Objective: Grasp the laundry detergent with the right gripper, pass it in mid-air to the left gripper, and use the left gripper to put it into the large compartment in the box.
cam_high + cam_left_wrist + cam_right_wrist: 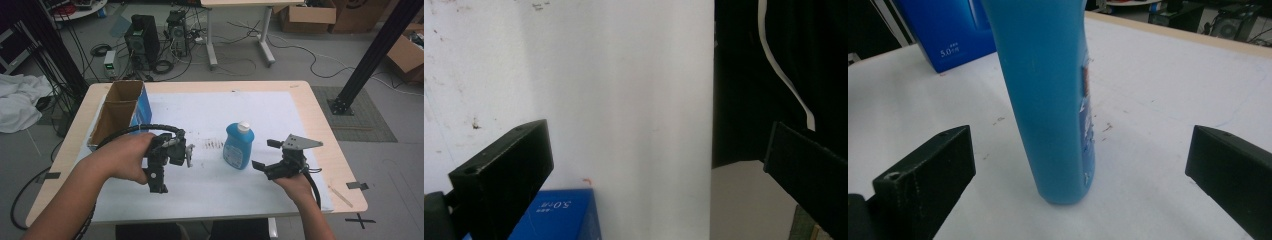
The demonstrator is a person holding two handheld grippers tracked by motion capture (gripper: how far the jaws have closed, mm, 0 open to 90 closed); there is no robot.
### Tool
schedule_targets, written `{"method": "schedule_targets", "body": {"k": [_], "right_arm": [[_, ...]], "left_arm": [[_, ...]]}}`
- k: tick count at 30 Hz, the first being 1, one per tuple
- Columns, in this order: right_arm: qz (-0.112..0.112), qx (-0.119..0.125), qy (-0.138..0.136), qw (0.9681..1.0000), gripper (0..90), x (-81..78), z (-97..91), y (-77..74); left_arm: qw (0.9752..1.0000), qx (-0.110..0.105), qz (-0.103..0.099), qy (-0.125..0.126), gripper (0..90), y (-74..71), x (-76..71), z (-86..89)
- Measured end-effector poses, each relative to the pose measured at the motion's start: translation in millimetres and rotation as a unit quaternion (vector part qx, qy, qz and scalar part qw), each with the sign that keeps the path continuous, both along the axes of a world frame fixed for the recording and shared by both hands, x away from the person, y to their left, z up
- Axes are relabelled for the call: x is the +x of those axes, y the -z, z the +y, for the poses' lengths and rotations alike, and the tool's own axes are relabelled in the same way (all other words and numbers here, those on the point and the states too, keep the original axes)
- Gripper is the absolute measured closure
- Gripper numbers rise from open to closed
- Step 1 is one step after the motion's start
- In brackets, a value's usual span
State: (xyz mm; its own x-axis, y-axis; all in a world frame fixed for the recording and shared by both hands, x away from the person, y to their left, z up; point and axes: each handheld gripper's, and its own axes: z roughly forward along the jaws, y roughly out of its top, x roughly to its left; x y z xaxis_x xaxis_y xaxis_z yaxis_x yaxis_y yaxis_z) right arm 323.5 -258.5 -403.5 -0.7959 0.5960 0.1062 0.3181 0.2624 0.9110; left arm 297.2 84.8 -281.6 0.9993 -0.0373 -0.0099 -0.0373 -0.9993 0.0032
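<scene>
A blue bottle [238, 146] with a white cap stands upright on the white sheet [210, 192], right of the table's middle. My right gripper [265, 154] is just right of it, open and pointed at it. In the right gripper view the bottle [1048, 100] rises ahead of the wide-apart jaws of that gripper [1078, 140], and neither jaw touches it. My left gripper [161, 167] is held over the sheet left of the bottle. Its own view shows it [656, 140] open on nothing, over bare sheet [624, 100].
An open cardboard box with blue sides [120, 112] stands at the table's left rear; the same box [556, 215] [953, 30] appears in both gripper views. The wooden table [325, 130] ends just beyond the sheet. Computers [145, 37] and cables lie on the floor behind.
</scene>
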Motion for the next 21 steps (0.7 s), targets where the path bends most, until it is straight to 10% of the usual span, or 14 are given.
{"method": "schedule_targets", "body": {"k": [21], "right_arm": [[0.001,-0.001,0.000,1.0000,0.0,17.0,46.2,27.2]], "left_arm": [[1.0000,-0.006,-0.001,-0.003,0.1,0.7,-5.4,8.1]]}}
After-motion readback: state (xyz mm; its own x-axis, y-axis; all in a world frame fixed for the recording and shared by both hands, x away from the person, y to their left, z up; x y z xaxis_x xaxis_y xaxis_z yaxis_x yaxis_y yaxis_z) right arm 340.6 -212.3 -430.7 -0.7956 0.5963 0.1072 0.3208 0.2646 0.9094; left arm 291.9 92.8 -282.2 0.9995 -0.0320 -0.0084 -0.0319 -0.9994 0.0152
